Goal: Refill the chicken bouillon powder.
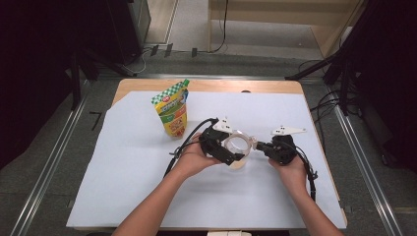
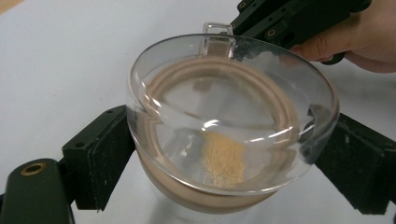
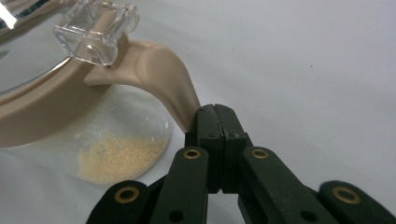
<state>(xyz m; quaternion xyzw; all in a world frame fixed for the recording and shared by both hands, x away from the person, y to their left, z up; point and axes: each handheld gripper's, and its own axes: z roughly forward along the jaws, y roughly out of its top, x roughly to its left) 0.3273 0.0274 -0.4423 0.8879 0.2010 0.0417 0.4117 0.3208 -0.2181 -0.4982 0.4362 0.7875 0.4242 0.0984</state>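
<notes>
At the frame's centre, the left claw (image 1: 235, 156) gripped the glass jar (image 1: 239, 146) by its sides above the worktop (image 1: 128, 162), while the right claw (image 1: 259, 146) was shut on its beige handle (image 3: 163, 77).

Wooden table (image 1: 147, 84) under a pale sheet (image 1: 128, 162) on grey floor (image 1: 54, 162), metal rails (image 1: 49, 162) at three and nine o'clock, cables (image 1: 324, 105) at two, dark equipment (image 1: 44, 54) at ten.

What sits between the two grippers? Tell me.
A clear lidded jar with yellowish powder: the left gripper clamps its body, the right gripper pinches its beige handle, seen from the high view.
</notes>
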